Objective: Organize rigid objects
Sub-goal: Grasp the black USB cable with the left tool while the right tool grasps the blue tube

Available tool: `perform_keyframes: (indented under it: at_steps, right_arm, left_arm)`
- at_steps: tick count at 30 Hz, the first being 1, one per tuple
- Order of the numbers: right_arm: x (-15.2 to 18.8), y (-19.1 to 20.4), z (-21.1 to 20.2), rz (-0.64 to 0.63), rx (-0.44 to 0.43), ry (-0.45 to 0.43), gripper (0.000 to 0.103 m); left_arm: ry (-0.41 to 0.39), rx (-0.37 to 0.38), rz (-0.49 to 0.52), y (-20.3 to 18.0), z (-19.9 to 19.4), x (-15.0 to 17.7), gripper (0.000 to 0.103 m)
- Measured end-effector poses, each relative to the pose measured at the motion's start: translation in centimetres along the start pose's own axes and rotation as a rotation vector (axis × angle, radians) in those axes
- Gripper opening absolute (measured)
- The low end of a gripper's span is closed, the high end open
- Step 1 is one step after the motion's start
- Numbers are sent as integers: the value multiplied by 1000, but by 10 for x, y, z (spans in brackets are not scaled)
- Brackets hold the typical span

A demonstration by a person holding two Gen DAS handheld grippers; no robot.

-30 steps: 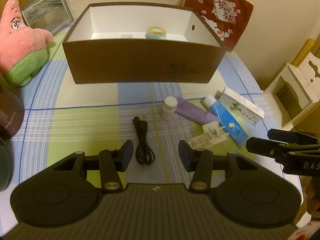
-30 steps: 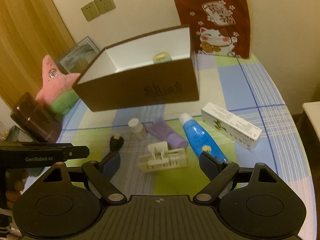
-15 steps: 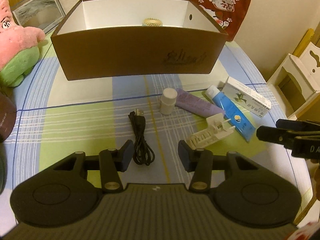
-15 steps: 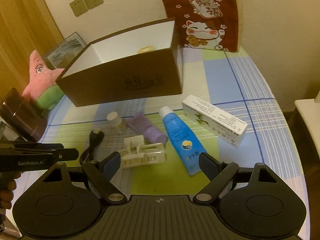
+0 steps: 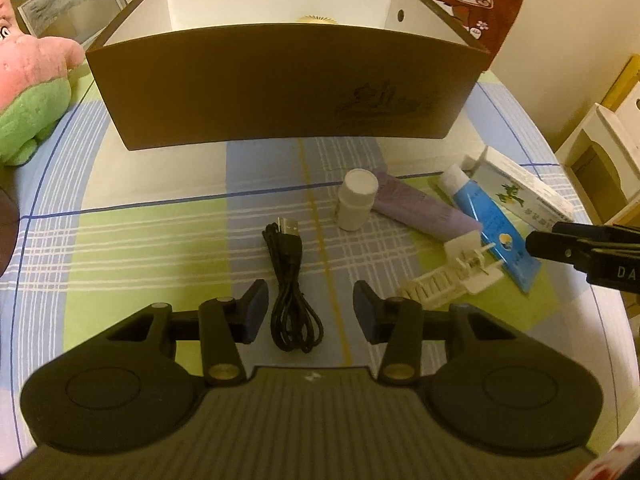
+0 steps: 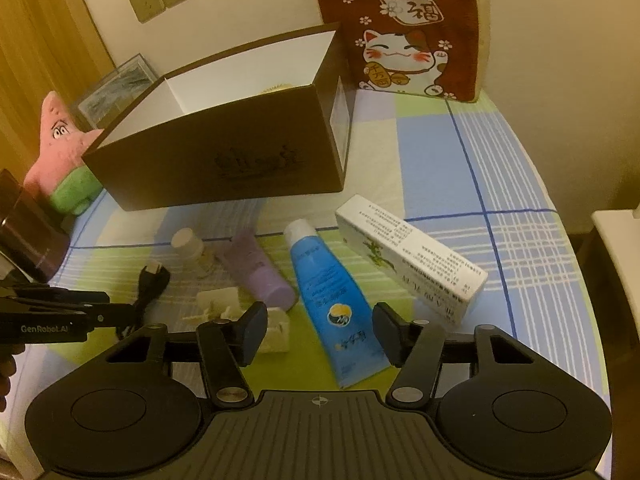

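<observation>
Tabletop [image 5: 140, 240]: covered with a blue, green and white checked cloth.
Brown box [image 5: 280, 88]: open-topped, white inside, at the back of the cloth; a round yellowish thing barely shows over its front wall.
White carton [image 6: 408, 252]: lies flat, just right of the blue tube.
Blue tube [image 6: 332, 300]: flat, cap toward the box, its tail end between the right fingers.
Purple tube [image 6: 260, 276]: lies touching the white bottle's side.
White plastic clip [image 5: 452, 280]: in front of the purple tube.
Black cable [image 5: 290, 288]: coiled, lying between the left fingers.
White bottle [image 5: 356, 200]: upright, near the cable's plug.
Left gripper [image 5: 308, 312]: closing, fingers apart either side of the cable, not pressing it.
Right gripper [image 6: 318, 332]: closing, fingers apart around the blue tube's end, no contact visible.
</observation>
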State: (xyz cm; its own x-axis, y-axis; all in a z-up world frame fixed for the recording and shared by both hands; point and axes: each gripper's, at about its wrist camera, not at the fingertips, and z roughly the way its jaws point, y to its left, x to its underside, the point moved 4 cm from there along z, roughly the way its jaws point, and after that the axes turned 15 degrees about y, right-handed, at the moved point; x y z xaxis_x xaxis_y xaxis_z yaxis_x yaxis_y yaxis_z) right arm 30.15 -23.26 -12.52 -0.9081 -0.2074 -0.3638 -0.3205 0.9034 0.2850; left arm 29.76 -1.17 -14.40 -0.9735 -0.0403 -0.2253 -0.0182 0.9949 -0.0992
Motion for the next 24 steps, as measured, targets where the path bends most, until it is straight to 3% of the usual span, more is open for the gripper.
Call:
perform_keyframes:
  at_steps: [13, 20, 24]
  right_arm:
    - [-18, -9, 36, -95, 22, 27, 51]
    - [-24, -7, 54, -143, 39, 43, 51]
    - [-28, -2, 65, -157, 44, 46, 51]
  left_arm:
    - [17, -41, -8, 4, 23, -14, 38]
    - [32, -49, -18, 9, 34, -17, 27]
    - [29, -51, -23, 11, 36, -17, 27]
